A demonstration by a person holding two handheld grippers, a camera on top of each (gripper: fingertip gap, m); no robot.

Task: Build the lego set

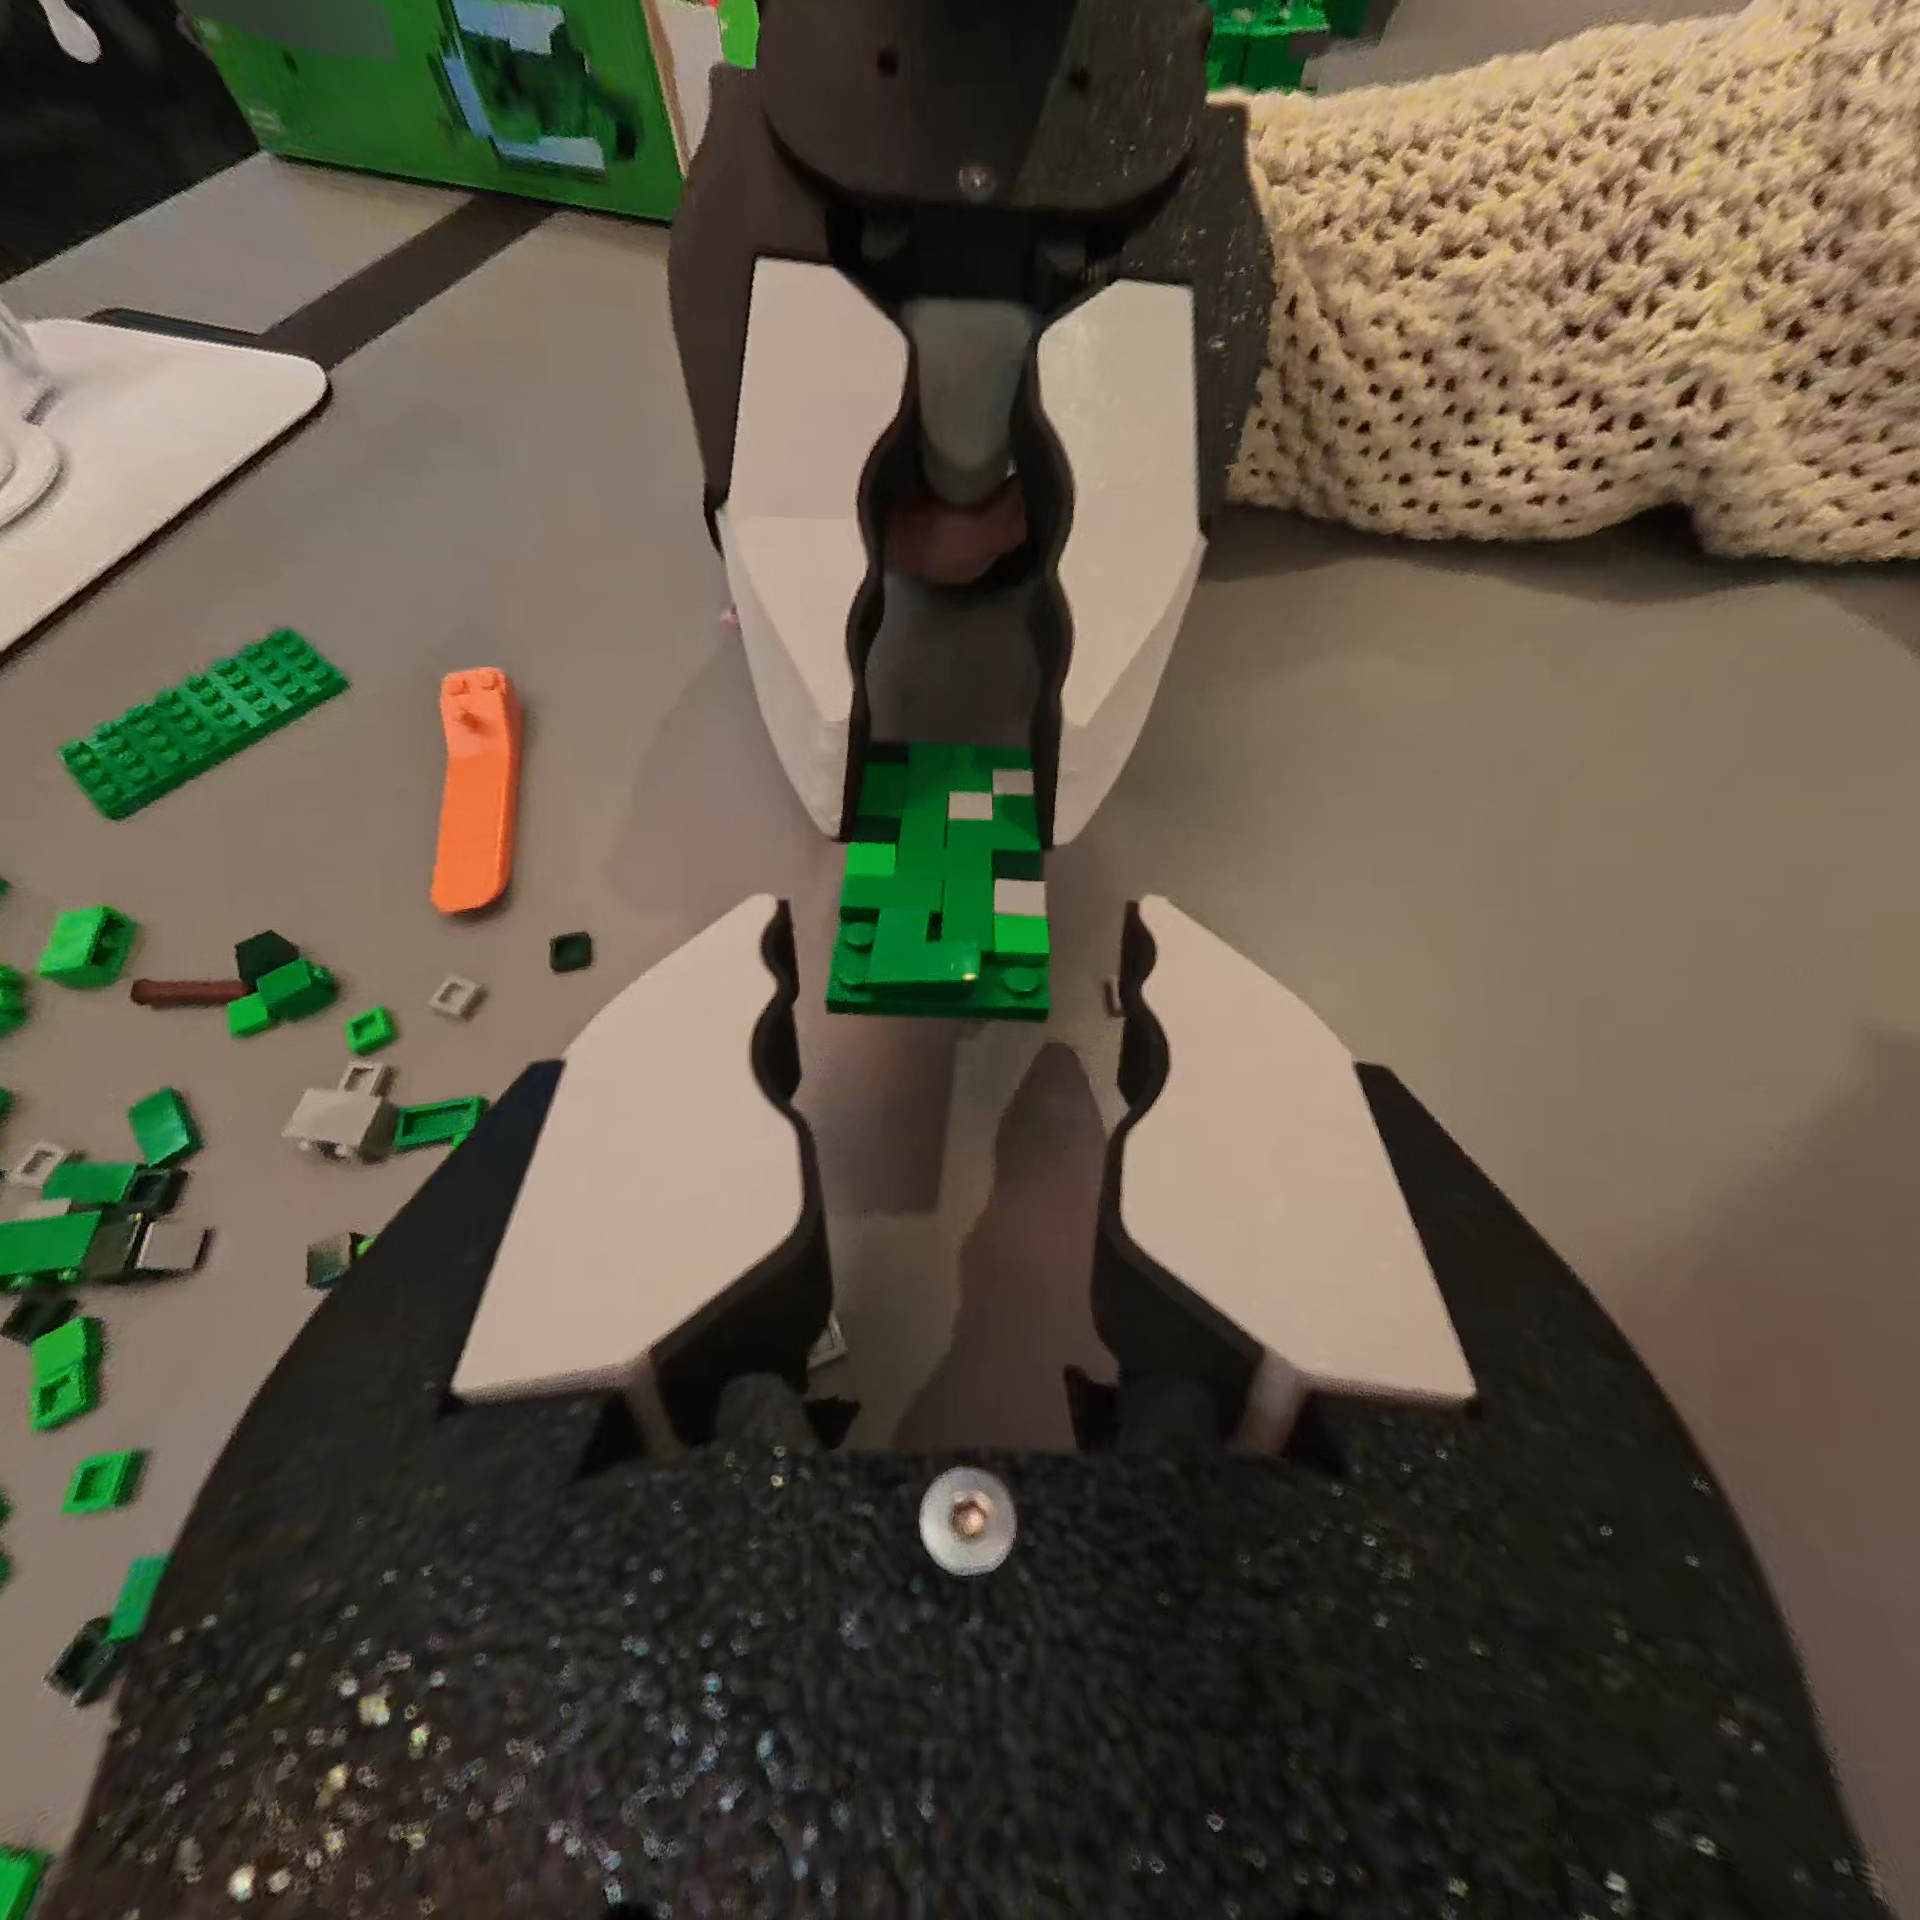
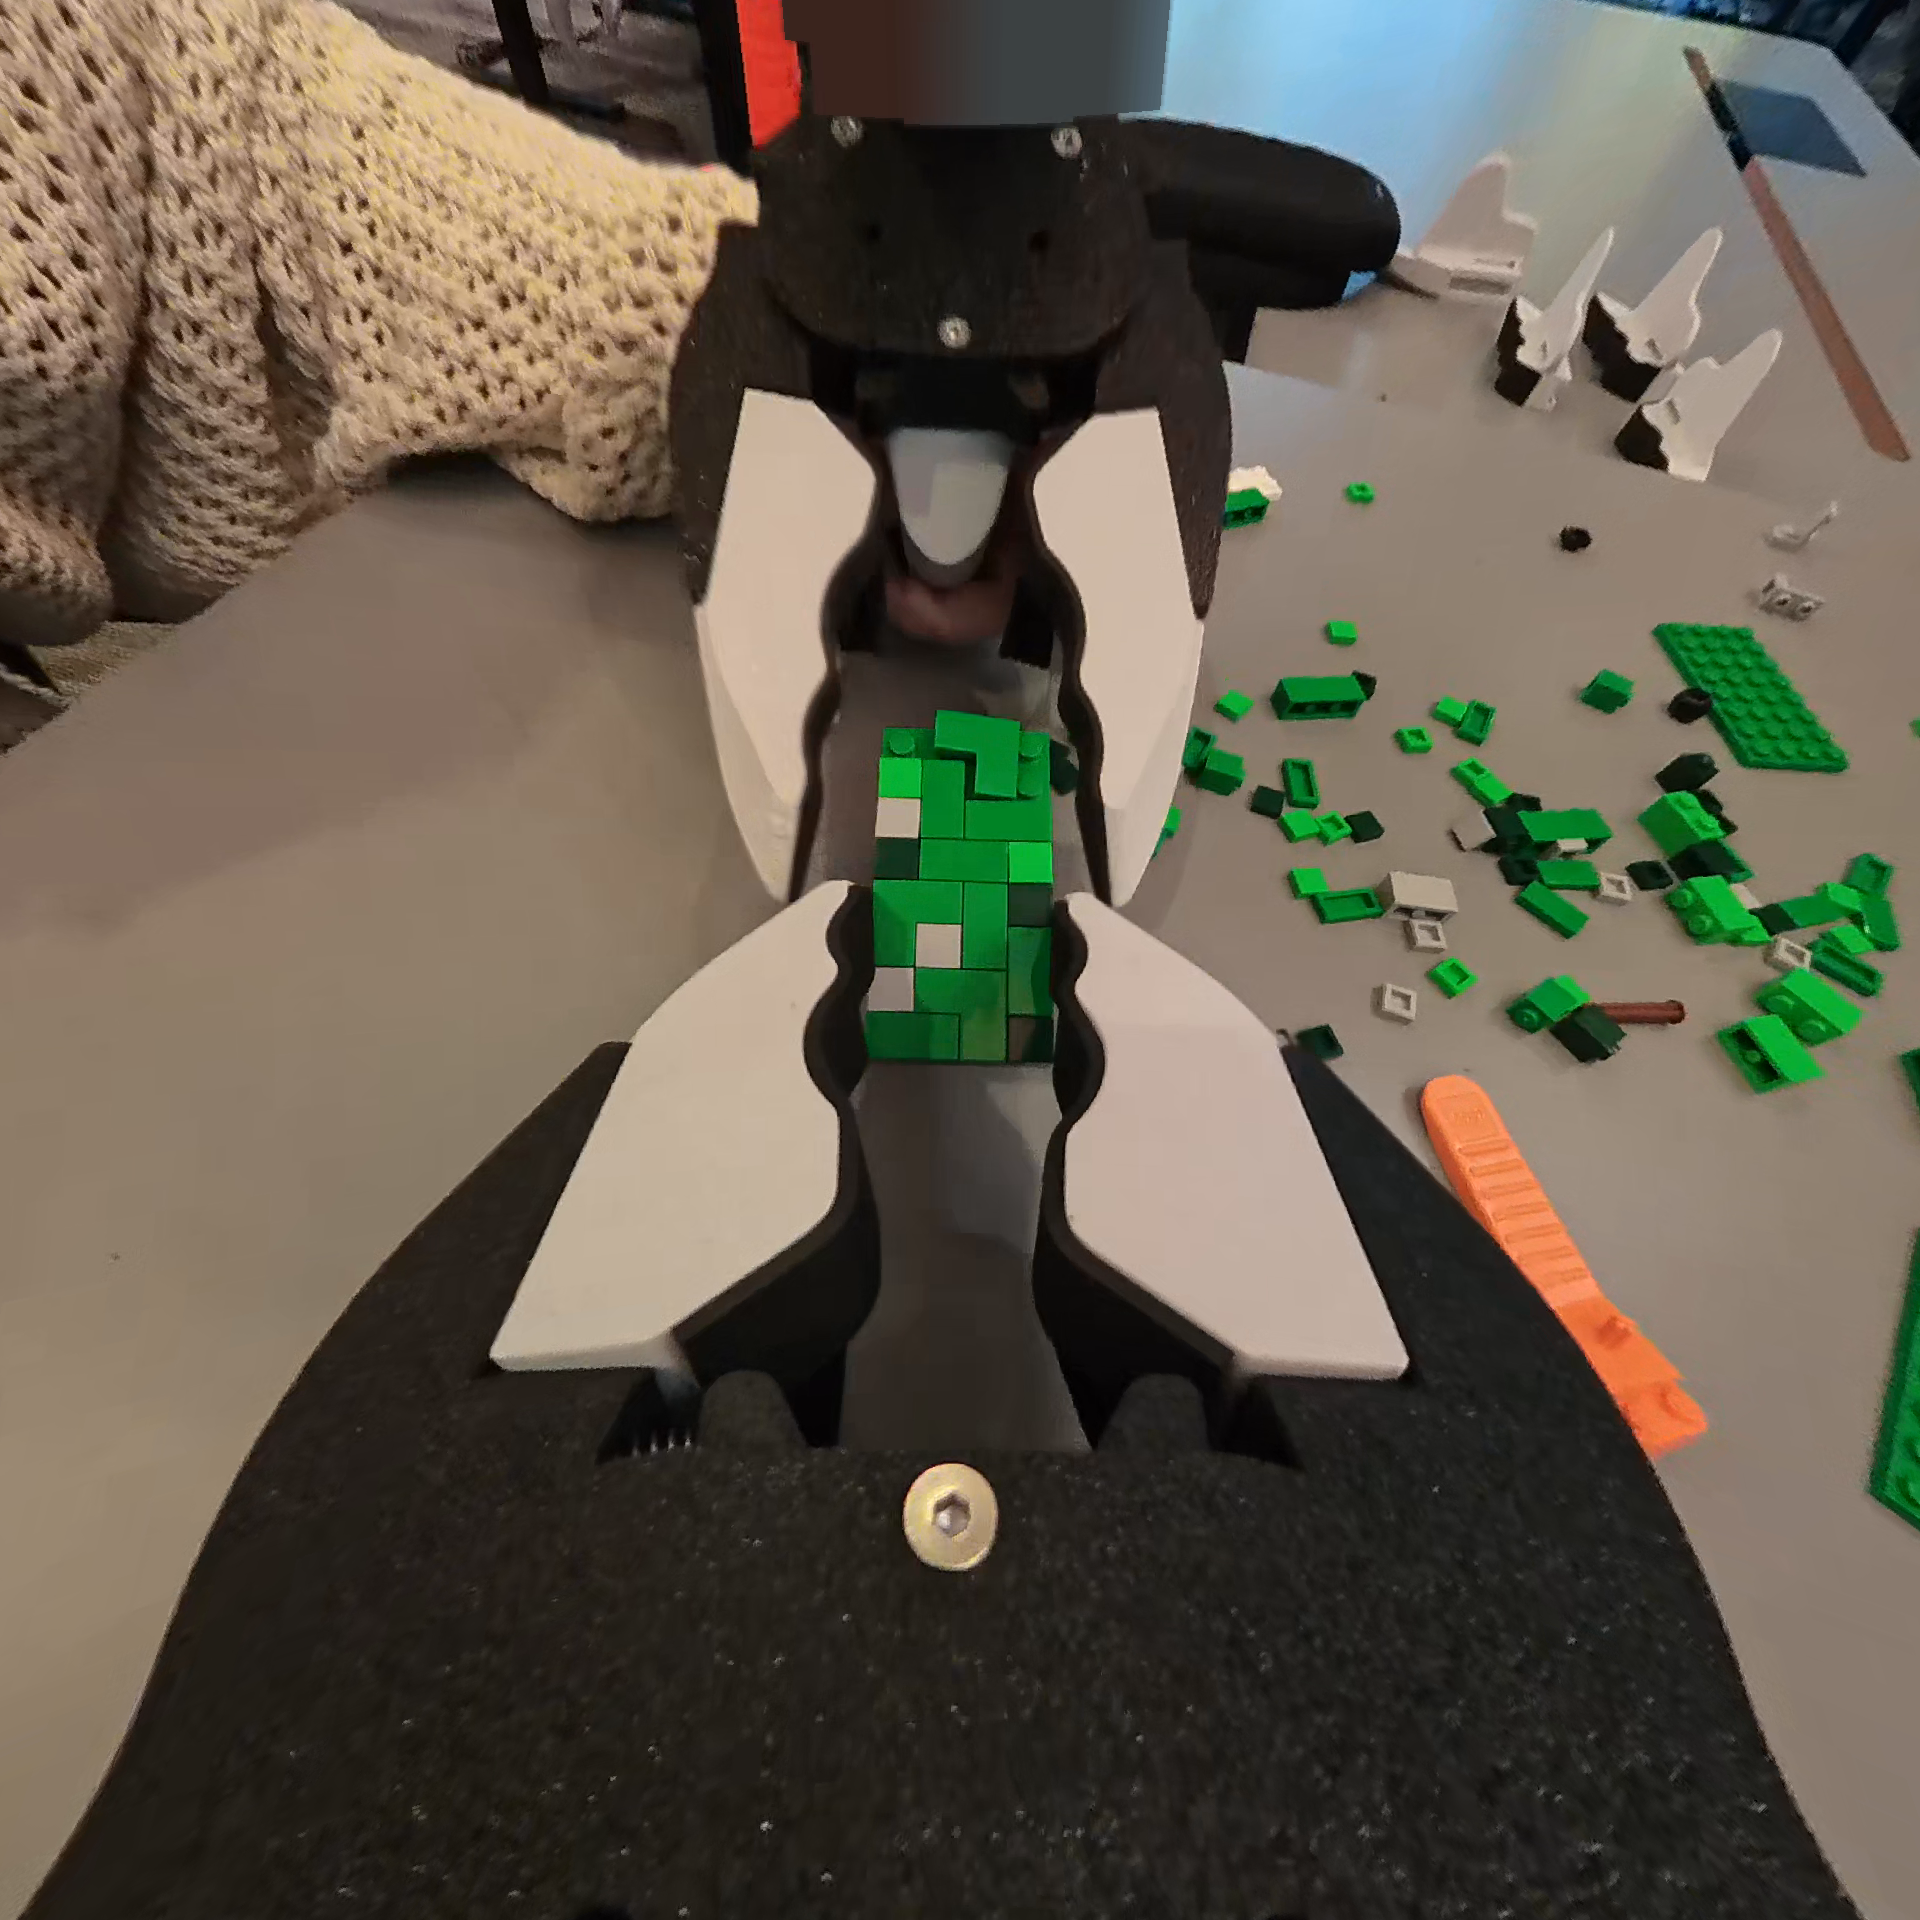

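The green tiled lego panel [image 2: 961, 914] lies flat on the grey table [image 2: 364, 831], its long axis running straight along the line between the two facing grippers. The right gripper [image 2: 961, 940] is closed on one end of it, fingers pressing both long edges. The panel's other end, with bare studs and a loose-looking green tile on top, points at the left gripper [image 1: 956, 935], which stands spread wide around that end without touching it. Loose green pieces [image 2: 1558, 831] and an orange brick separator [image 2: 1548, 1257] lie to the right gripper's right.
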